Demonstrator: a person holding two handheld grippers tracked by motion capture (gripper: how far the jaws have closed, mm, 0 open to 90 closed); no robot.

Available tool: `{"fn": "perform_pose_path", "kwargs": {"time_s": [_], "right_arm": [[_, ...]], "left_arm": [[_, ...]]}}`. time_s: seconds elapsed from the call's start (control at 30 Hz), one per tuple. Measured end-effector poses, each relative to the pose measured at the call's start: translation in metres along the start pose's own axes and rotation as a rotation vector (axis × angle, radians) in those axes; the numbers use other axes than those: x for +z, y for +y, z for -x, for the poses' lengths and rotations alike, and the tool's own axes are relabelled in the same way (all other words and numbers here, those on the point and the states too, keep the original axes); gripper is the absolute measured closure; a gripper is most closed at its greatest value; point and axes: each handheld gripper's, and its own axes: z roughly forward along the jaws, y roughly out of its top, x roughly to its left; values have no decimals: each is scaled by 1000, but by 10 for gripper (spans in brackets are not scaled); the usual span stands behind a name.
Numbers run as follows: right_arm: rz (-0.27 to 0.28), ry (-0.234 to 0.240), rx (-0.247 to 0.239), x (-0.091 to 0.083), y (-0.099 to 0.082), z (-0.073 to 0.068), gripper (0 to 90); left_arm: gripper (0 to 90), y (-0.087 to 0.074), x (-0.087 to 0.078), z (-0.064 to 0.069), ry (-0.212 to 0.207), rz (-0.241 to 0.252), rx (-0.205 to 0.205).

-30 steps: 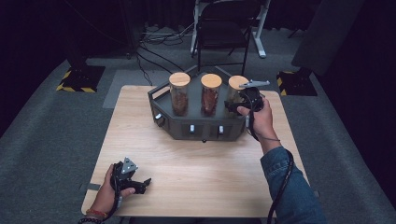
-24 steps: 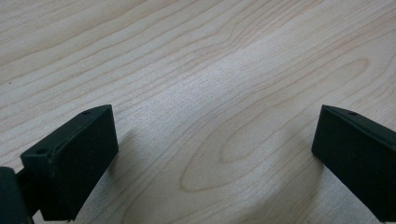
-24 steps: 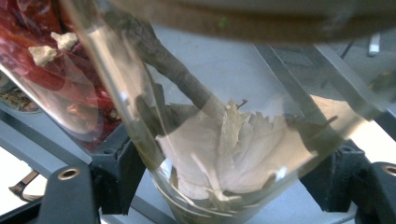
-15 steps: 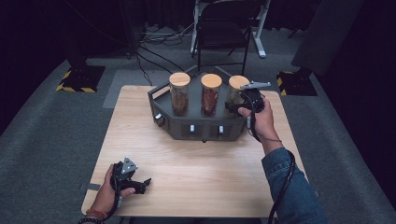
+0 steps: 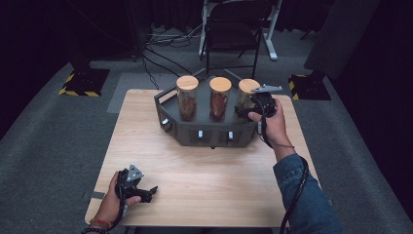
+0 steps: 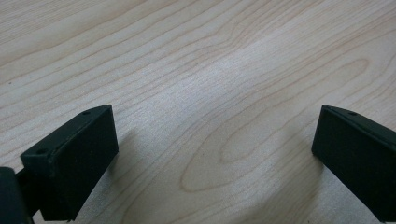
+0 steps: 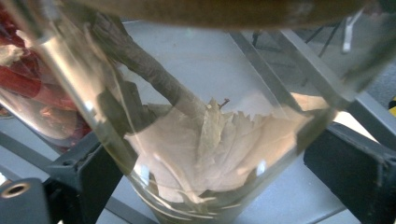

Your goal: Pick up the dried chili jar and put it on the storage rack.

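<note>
Three glass jars with wooden lids stand in a dark rack (image 5: 214, 135) at the back of the wooden table (image 5: 209, 175). The right jar (image 5: 247, 97) holds pale dried leaves and a twig (image 7: 210, 140). My right gripper (image 5: 242, 111) reaches it from the right, and its jaws have just been opening. The jar stands between them in the right gripper view (image 7: 201, 182), with the glass close to both pads but not squeezed. My left gripper (image 5: 152, 191) rests near the table's front left corner, jaws wide apart over bare wood (image 6: 210, 158).
The middle jar (image 5: 219, 100) with reddish contents (image 7: 28, 88) stands right beside the leaf jar, and the left jar (image 5: 187, 100) beyond it. A black chair (image 5: 234, 34) and cables lie on the floor behind the table. Bare wood stretches in front of the rack.
</note>
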Motion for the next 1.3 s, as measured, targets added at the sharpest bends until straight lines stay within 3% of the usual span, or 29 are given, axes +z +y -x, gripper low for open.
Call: {"fn": "perform_pose_path", "kwargs": {"time_s": [0.17,0.83,1.3], "right_arm": [[7,-11,-13,-1,0,-1,37],[22,28,-76,0,1,-8,21],[-3,-3,-106,-12,0,-7,22]], "left_arm": [[2,0,0,0,0,0,0],[2,0,0,0,0,0,0],[2,0,0,0,0,0,0]]}}
